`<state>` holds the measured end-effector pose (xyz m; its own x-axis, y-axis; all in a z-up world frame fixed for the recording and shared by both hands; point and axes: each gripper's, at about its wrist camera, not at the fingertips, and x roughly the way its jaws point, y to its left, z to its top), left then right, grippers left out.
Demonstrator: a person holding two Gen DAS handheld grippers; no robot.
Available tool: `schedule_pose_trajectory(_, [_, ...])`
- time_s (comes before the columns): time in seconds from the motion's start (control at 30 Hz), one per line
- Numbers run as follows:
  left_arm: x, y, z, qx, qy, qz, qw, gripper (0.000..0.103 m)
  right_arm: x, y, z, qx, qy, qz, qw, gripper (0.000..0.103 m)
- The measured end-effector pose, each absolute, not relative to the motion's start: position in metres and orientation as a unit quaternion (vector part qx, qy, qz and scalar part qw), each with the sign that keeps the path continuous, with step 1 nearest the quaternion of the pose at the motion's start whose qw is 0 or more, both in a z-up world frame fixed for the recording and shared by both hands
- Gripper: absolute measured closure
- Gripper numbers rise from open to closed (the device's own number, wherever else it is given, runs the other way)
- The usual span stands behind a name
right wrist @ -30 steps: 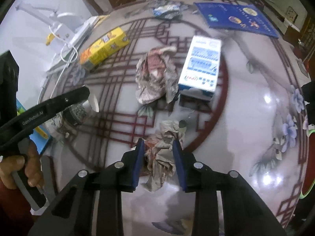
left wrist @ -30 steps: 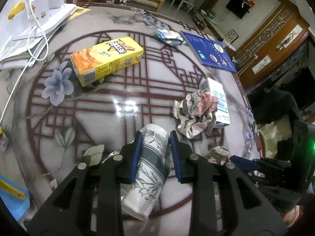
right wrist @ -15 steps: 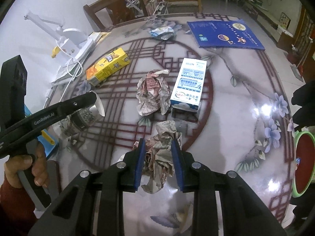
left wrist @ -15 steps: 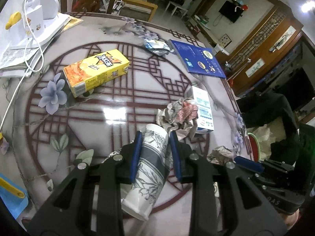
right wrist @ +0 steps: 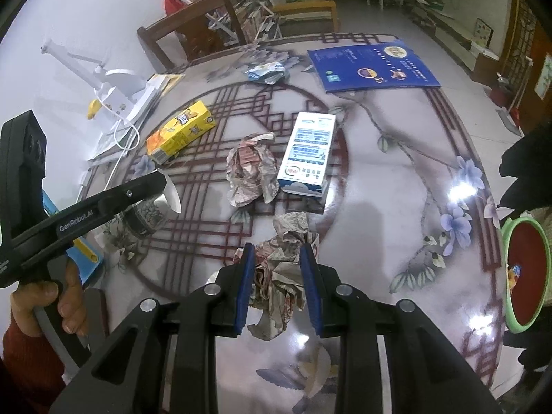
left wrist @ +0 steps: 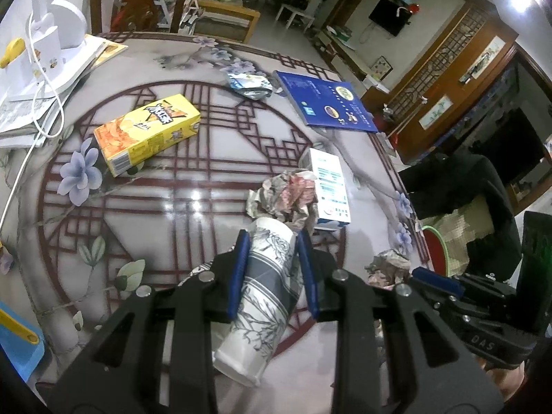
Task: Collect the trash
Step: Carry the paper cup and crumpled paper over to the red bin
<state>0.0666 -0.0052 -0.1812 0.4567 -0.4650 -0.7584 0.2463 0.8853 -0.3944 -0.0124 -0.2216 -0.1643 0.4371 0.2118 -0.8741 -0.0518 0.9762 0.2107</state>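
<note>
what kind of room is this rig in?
Likely a home living/dining room: a patterned round dining table, a wall-mounted TV, a wooden chair, and carved wooden cabinets.

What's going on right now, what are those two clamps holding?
Left hand-held gripper shut on patterned paper cup. Right hand-held gripper shut on crumpled paper wad. Green-rimmed red bin right, nothing blocking.

A home living room: a round patterned table (left wrist: 214, 158), a wall-mounted television (left wrist: 390, 17), carved wooden cabinets (left wrist: 459, 79) and a wooden chair (right wrist: 193, 38) on a tiled floor (right wrist: 407, 24).
</note>
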Motion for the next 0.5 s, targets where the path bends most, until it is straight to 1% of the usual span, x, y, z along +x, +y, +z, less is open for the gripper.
schedule_pose_trajectory(0.5, [0.05, -0.039, -0.174, -0.095, 0.477, -0.233, 0.842, 0.075, -0.027, -0.254, -0.159, 0.098, 0.511, 0.053, 0.852, 0.076])
